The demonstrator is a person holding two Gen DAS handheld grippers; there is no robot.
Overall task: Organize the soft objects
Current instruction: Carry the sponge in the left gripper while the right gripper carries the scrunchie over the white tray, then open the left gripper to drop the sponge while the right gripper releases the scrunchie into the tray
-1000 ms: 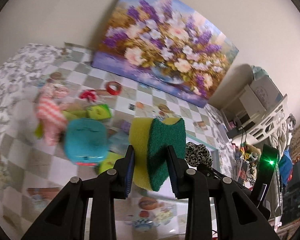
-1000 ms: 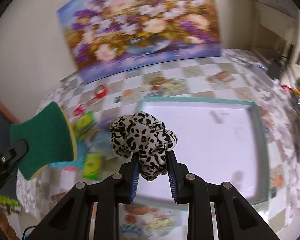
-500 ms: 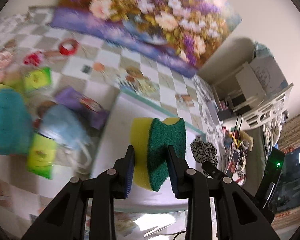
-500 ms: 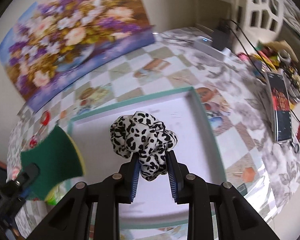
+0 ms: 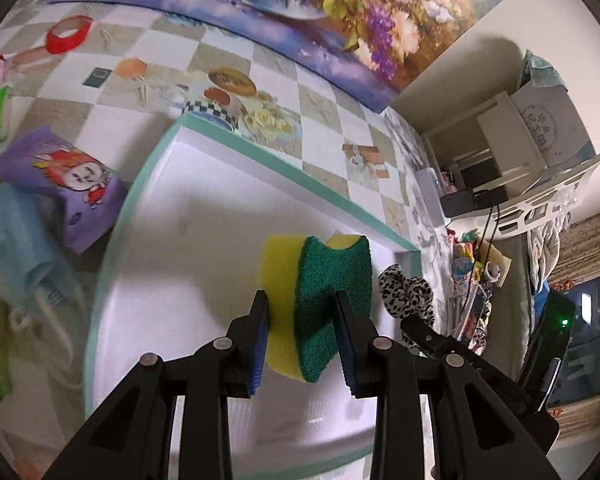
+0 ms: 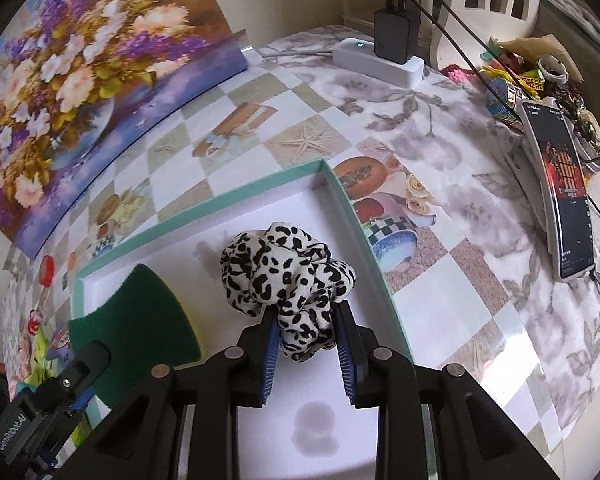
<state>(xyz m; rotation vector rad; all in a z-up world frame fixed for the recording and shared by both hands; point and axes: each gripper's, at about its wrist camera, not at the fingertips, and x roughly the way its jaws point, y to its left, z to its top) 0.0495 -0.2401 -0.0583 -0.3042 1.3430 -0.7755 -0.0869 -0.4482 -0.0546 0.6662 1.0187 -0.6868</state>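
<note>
Sponge (image 5: 320, 304): yellow foam, green scouring face, above white tray (image 5: 204, 216)
Scrunchie (image 6: 288, 280): white, black leopard spots, above tray
Left gripper (image 5: 302, 336): fingers pinching sponge
Right gripper (image 6: 306, 348): fingers pinching scrunchie

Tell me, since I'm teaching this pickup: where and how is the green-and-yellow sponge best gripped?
Across its narrow waist, as the left gripper does now: one pad on the yellow foam, one on the green scrub face of the sponge, coming in from an end. The notched sides keep the pads seated.

Sponge (image 5: 314, 300): yellow, green face. Scrunchie (image 6: 286, 276): white, black spots. Tray (image 6: 346, 204): white, teal rim. Tablecloth (image 6: 440, 292): checked.
</note>
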